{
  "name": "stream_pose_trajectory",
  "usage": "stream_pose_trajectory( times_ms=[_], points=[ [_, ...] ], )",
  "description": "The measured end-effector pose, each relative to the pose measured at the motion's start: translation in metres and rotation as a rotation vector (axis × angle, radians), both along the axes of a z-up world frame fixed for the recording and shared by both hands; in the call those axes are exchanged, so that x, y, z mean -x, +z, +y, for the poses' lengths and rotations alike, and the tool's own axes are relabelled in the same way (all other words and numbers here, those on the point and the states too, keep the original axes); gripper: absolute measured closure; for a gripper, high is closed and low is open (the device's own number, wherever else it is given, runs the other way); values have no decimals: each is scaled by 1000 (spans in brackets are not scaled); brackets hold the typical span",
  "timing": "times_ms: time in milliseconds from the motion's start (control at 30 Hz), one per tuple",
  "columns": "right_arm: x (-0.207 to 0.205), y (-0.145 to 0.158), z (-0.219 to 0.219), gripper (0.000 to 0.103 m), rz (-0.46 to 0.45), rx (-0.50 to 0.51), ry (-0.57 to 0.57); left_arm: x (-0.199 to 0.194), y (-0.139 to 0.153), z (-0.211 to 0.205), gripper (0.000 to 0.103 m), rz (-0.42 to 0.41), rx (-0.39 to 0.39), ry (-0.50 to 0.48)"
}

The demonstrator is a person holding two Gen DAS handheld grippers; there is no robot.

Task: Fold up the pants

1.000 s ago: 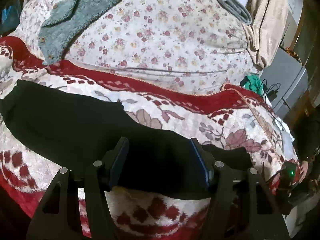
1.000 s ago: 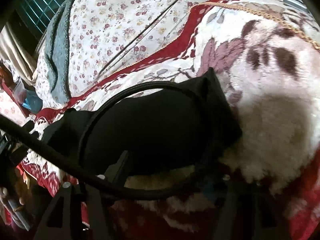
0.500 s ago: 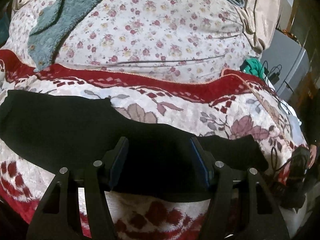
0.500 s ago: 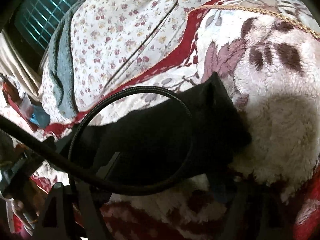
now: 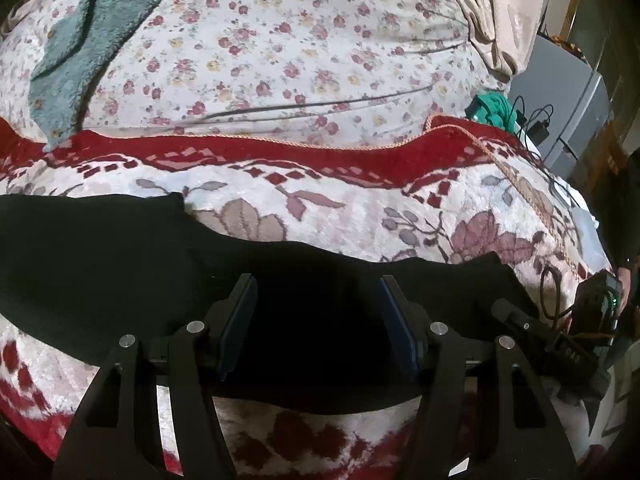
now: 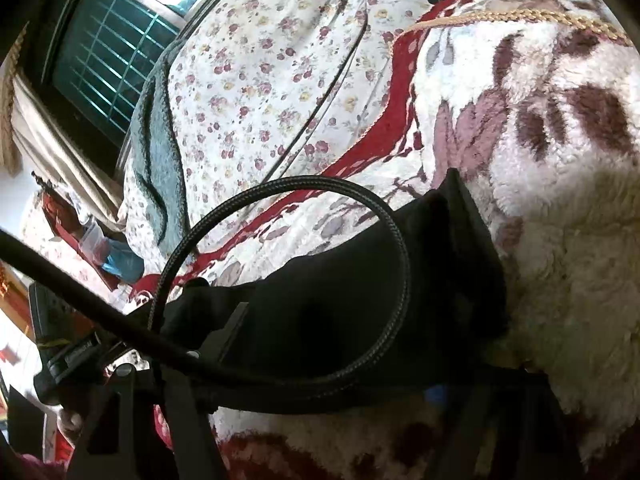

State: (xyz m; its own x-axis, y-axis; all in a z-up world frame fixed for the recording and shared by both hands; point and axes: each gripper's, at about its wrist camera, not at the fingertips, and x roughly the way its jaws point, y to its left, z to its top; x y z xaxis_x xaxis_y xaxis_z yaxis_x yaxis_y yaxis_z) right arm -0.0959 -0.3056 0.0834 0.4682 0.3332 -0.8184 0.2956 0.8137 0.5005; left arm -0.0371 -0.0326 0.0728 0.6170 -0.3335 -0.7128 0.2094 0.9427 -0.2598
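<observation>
Black pants (image 5: 120, 264) lie in a long band across the plush blanket (image 5: 320, 208). My left gripper (image 5: 317, 280) hangs open over their near edge, the dark cloth beneath its fingers (image 5: 240, 312), which do not pinch it. In the right wrist view the pants' end (image 6: 440, 264) lies bunched between the wide-apart jaws of my right gripper (image 6: 352, 332), which are closing; its right finger is mostly hidden in the dark. A black braided cable (image 6: 400, 240) loops across that view. The right gripper (image 5: 520, 320) also shows at the pants' right end.
A floral sheet (image 5: 300, 48) and a teal towel (image 5: 80, 40) lie beyond the red blanket border (image 5: 280, 156). A green cloth (image 5: 494, 108), chargers and a grey cabinet (image 5: 560, 92) stand at the right. A barred window (image 6: 108, 40) is at the far left.
The left wrist view has slid along the pants, and the right gripper has come into sight at their right end. The right wrist view has tilted, showing more of the window.
</observation>
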Motion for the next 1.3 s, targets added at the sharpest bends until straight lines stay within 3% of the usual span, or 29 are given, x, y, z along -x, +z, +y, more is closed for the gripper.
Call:
stream_pose_trajectory(
  times_ms=[233,267,333,433,500,667,767,833,867,1200,1300],
  points=[
    [0,0,-2,34,-11,-12,14,-4,-8,-7,42,31,14,-11],
    [1,0,-3,39,-11,-12,15,-5,-9,-7,42,36,14,-12],
    [1,0,-11,69,-14,-13,-9,-6,-11,-9,42,43,9,-16],
    [5,1,-20,78,-22,-29,-53,-9,-10,-16,42,50,4,-48],
    [4,4,-16,80,-20,0,-27,-18,-6,-27,42,62,22,-122],
    [5,3,-17,81,-8,3,-17,-49,-4,-72,42,157,85,-421],
    [4,-3,-16,73,28,4,-15,-64,-10,-114,42,176,12,-565],
    [7,-1,-10,58,9,0,20,-70,-14,-134,42,184,-36,-630],
    [8,1,-9,57,5,-5,28,-74,-17,-147,42,195,-57,-672],
    [17,2,-7,55,-19,4,55,-90,-35,-214,42,271,-85,-949],
    [18,3,-5,54,-43,16,65,-93,-42,-229,42,270,-144,-994]
  ],
)
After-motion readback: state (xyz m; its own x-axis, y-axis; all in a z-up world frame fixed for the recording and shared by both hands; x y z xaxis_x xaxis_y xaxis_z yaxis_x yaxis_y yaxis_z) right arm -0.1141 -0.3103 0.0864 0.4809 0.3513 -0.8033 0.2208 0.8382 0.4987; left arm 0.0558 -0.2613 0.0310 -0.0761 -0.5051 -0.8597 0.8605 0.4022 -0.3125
